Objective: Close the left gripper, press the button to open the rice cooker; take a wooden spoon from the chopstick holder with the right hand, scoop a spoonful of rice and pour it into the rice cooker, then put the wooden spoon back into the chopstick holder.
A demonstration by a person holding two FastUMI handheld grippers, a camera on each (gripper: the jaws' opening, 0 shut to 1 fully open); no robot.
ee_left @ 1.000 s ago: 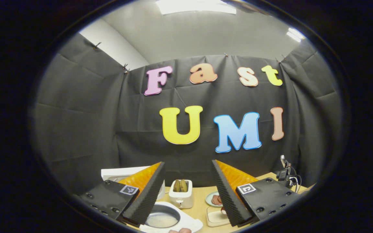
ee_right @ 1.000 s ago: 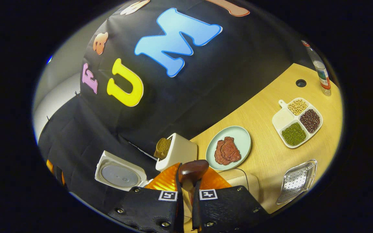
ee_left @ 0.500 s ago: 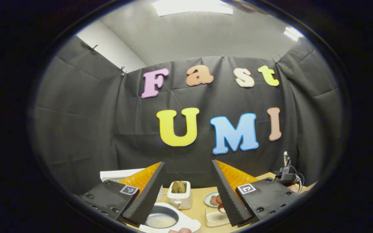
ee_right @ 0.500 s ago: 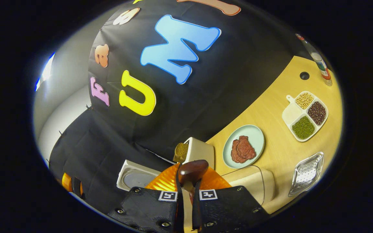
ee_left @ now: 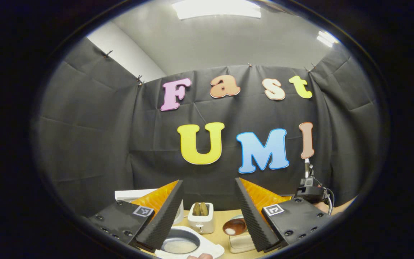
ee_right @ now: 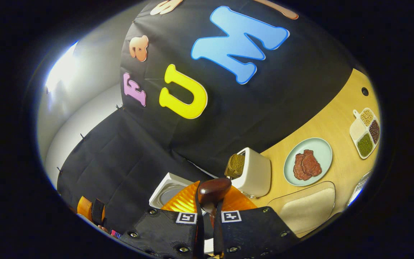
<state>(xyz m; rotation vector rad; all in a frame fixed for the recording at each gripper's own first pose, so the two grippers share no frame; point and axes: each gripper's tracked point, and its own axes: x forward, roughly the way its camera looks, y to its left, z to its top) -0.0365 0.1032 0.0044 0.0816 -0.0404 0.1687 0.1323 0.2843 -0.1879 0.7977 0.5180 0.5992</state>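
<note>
One spoonful rides in the wooden spoon (ee_right: 214, 190), pinched by the right gripper (ee_right: 207, 216); keep it level toward the rice cooker (ee_left: 180, 241) at seven o'clock. Left gripper (ee_left: 207, 212) gapes wide.

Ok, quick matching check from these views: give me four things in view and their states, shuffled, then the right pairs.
Things:
1. wooden spoon
2. rice cooker
3. toaster
4. plate

States:
a. holds bread
b. gripped in the right tongs
c. open, rice in its pot
d. carries meat

Pairs: 1-b, 2-c, 3-a, 4-d.
</note>
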